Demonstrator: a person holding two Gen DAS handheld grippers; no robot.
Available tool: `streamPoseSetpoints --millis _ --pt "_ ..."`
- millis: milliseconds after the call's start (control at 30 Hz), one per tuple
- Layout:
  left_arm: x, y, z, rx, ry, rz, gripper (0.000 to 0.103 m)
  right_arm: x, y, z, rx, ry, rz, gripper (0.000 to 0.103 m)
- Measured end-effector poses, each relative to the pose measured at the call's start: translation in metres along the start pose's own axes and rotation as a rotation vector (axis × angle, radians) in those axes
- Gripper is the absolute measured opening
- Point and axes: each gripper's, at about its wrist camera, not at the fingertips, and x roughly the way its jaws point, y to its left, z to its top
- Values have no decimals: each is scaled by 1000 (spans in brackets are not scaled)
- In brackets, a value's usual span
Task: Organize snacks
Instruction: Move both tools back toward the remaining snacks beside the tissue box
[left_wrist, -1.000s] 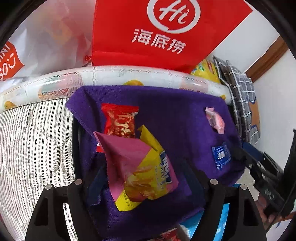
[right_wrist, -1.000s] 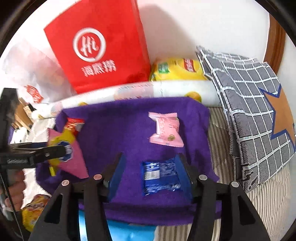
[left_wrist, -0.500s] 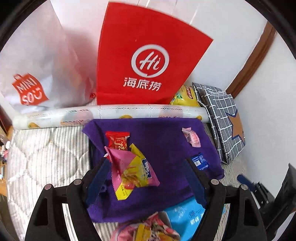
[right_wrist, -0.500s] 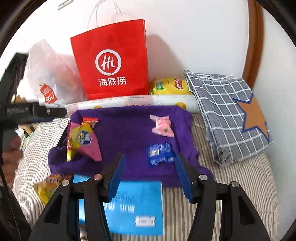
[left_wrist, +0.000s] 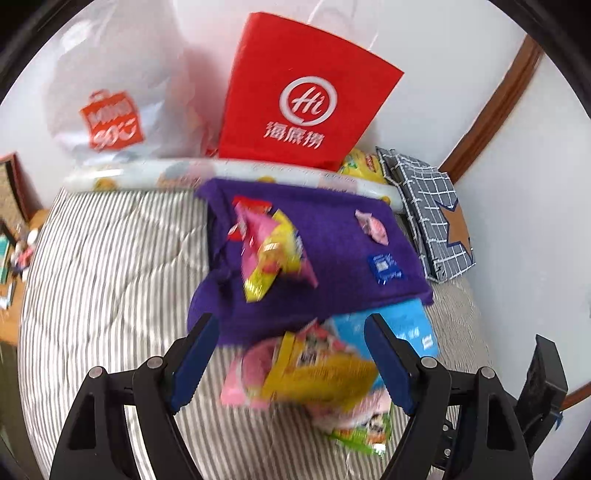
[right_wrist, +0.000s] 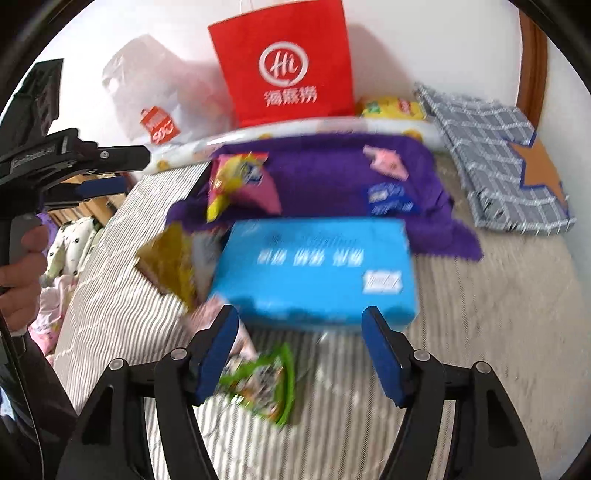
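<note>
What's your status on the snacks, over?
Both hand-held grippers, left and right, open and empty. Four snacks on purple towel. Blue box lies before towel.

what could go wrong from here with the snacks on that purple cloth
1. The pink and yellow packet lies tilted over the red packet on the rumpled purple cloth; it could slide off.
2. Loose packets are heaped by the blue box near the bed's front; a sweep of the open left gripper might scatter them.

A home bedroom: striped quilted mattress (left_wrist: 110, 258), folded checked bedding (right_wrist: 495, 155), shopping bags (left_wrist: 299, 96) against the wall.
</note>
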Motion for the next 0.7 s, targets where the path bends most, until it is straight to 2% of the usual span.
streamPoseSetpoints --millis 300,433,700 --pt "-14 22 -48 -48 23 34 80 21 29 -22 -77 44 3 70" --pt "-16 28 -61 -70 30 41 80 23 38 -36 -128 60 -48 70" --pt "-16 27 -81 -76 35 41 80 13 30 -69 -174 69 -87 70"
